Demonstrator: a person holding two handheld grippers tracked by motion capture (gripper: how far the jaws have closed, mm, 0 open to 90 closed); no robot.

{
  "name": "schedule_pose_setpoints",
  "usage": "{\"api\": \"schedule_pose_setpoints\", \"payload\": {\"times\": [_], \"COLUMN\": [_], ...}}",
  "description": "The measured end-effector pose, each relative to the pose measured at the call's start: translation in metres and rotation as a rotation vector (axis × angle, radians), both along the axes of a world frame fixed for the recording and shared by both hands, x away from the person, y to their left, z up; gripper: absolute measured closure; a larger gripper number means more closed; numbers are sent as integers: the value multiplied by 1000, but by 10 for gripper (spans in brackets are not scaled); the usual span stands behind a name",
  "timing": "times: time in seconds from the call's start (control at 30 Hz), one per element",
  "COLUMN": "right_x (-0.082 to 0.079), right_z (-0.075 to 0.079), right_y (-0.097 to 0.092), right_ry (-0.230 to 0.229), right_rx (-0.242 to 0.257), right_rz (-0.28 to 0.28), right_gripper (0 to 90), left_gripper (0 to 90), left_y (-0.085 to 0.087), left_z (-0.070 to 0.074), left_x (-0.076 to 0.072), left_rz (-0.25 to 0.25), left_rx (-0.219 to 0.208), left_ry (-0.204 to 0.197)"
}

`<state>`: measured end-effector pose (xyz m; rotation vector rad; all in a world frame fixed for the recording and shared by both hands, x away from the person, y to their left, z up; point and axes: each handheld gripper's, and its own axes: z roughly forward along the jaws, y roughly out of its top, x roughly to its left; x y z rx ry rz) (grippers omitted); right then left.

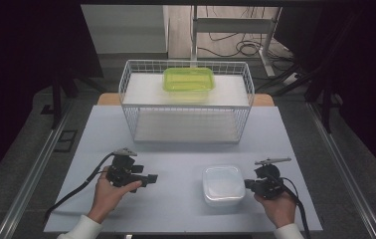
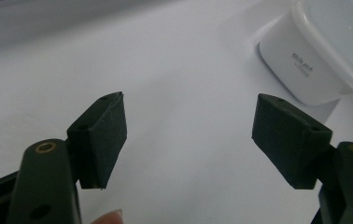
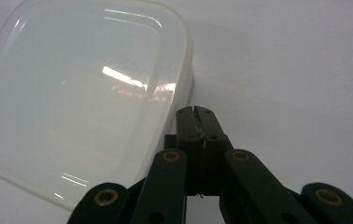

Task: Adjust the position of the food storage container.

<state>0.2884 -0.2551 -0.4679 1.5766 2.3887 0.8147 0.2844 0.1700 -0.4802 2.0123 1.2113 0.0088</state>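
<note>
A white lidded plastic container (image 1: 223, 185) sits on the pale table near its front right. It appears at the upper right of the left gripper view (image 2: 321, 51) and takes up the left of the right gripper view (image 3: 76, 98). My right gripper (image 1: 248, 183) is shut with nothing in it, its tips (image 3: 195, 112) right beside the container's right edge. My left gripper (image 1: 151, 178) rests at the front left, pointing toward the container, jaws wide open and empty (image 2: 188, 135). A green lidded container (image 1: 188, 79) lies on top of the wire rack.
A white wire rack (image 1: 186, 102) with an upper shelf stands at the back middle of the table (image 1: 176, 159). Cables trail from both grippers toward the front edge. Dark floor and rails flank the table.
</note>
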Motion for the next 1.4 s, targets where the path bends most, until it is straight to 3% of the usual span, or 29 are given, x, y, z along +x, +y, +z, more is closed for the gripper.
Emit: {"api": "schedule_pose_setpoints", "payload": {"times": [0.2, 0.5, 0.8, 1.13, 1.4], "right_x": [-3, -4, -7, -5, -3], "right_z": [-4, -12, -17, -16, -1], "right_y": [19, 63, 82, 85, 63], "right_ry": [15, 23, 8, -12, -72], "right_rx": [-6, 10, 4, 20, 85], "right_rz": [45, 144, 188, 214, 179], "right_gripper": [888, 888, 888, 881, 859], "left_gripper": [255, 251, 249, 244, 250], "left_y": [-1, 1, 3, 7, 11], "left_z": [-1, 0, 1, 1, 0], "left_x": [0, 1, 0, -2, -7], "left_rz": [-6, -3, 5, 14, 25], "left_rx": [-1, 0, -6, -4, -13], "left_ry": [6, 2, 0, -5, -25]}}
